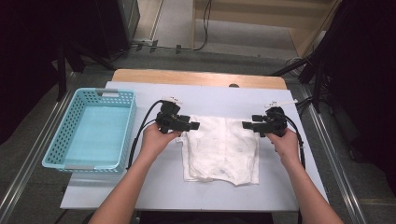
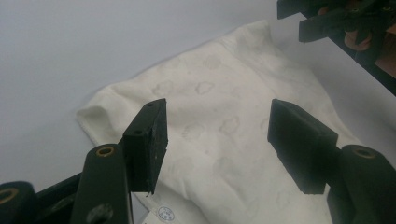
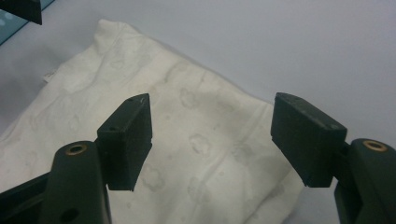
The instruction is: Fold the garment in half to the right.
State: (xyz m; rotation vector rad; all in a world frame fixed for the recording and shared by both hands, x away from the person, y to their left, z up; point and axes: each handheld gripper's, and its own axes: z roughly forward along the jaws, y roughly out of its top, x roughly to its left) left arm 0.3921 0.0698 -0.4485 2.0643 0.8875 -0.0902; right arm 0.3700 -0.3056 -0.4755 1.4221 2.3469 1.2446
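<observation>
A folded white cloth (image 1: 220, 148) with a faint cloud print lies flat on the pale blue table (image 1: 154, 184), between both hands. My left gripper (image 1: 196, 125) hovers over the cloth's upper left corner, jaws open and pointing right, nothing between them. In the left gripper view the left gripper (image 2: 217, 137) frames the cloth (image 2: 224, 116) below. My right gripper (image 1: 245, 124) hangs over the upper right part of the cloth, pointing left, jaws open and empty. The right gripper view shows the right gripper (image 3: 212, 140) above the cloth (image 3: 187, 135).
A light blue plastic basket (image 1: 77, 156) stands at the table's left edge, holding nothing. A wooden strip (image 1: 201, 78) runs along the far side of the table. Black cables trail from both grippers toward the table's back.
</observation>
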